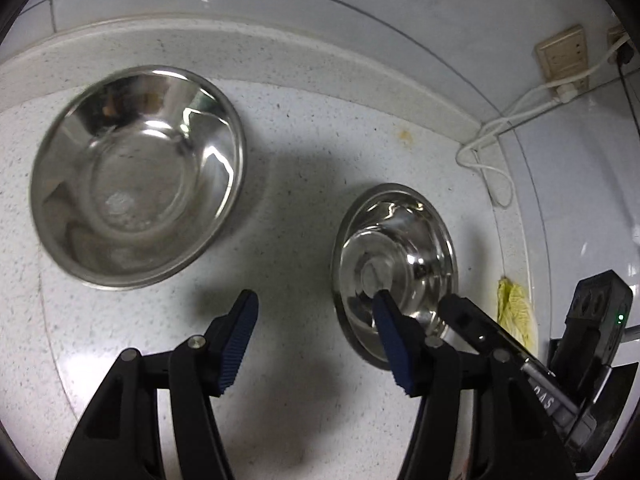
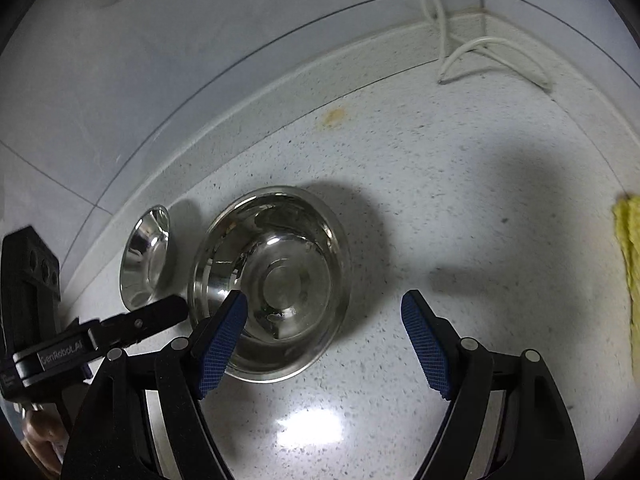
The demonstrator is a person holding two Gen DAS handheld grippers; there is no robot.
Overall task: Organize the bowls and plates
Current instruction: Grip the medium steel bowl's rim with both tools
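A large steel bowl (image 1: 136, 176) sits upright on the speckled counter (image 1: 304, 208) at the left. A smaller steel bowl (image 1: 394, 268) sits to its right. My left gripper (image 1: 316, 308) is open over bare counter between them, and its right fingertip (image 1: 386, 312) overlaps the small bowl's near side. In the right wrist view the small bowl (image 2: 272, 280) lies centre-left, with the large bowl (image 2: 146, 256) beyond it at the left. My right gripper (image 2: 324, 300) is open with nothing between its pads. Its left fingertip (image 2: 236, 308) stands over the small bowl's near rim; I cannot tell if it touches.
A tiled wall with a raised kerb bounds the counter at the back. A wall socket (image 1: 564, 56) and a loose white cable (image 2: 492, 52) occupy the back corner. A yellow cloth (image 2: 628, 260) lies at the right. A person's hand (image 2: 40, 436) shows at the lower left.
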